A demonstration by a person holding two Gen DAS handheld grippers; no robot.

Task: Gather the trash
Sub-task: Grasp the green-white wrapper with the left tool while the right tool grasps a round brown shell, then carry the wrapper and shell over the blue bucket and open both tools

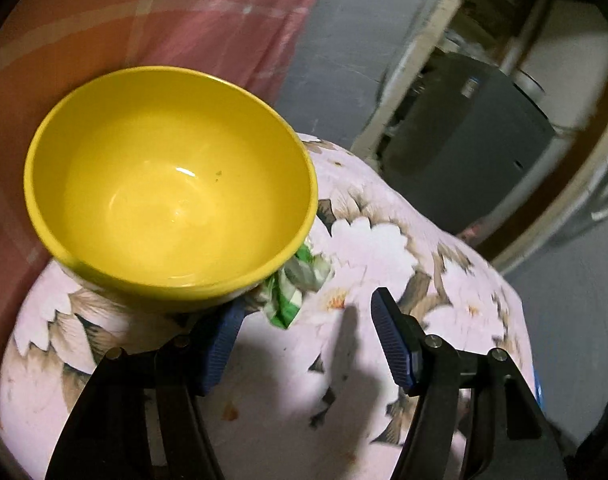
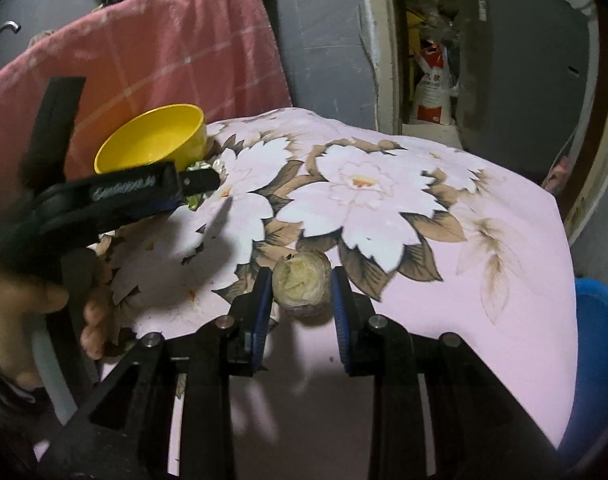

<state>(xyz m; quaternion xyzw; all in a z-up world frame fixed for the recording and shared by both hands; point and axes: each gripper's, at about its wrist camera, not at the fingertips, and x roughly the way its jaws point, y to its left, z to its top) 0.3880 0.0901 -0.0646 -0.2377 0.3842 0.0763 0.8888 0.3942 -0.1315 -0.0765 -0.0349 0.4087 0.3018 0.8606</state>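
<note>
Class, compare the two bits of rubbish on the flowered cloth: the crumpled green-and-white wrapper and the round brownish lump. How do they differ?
The wrapper is flat, crinkled, green and white; the lump is rounded, brown outside, pale inside. The wrapper lies tucked against the yellow bowl; the lump sits well away from it. The lump is clamped between the right gripper pads; the wrapper lies ahead of the left gripper, not between its pads. Both rest on the flowered cloth.

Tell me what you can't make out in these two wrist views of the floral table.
- Green wrapper: left wrist view, the yellow bowl covers most of it; whether the left gripper touches it is unclear.
- Lettering on the left gripper: right wrist view, blurred.
- Blue bin: right wrist view, cut off by the edge.
- Underside of the brown lump held by the right gripper: hidden.
</note>
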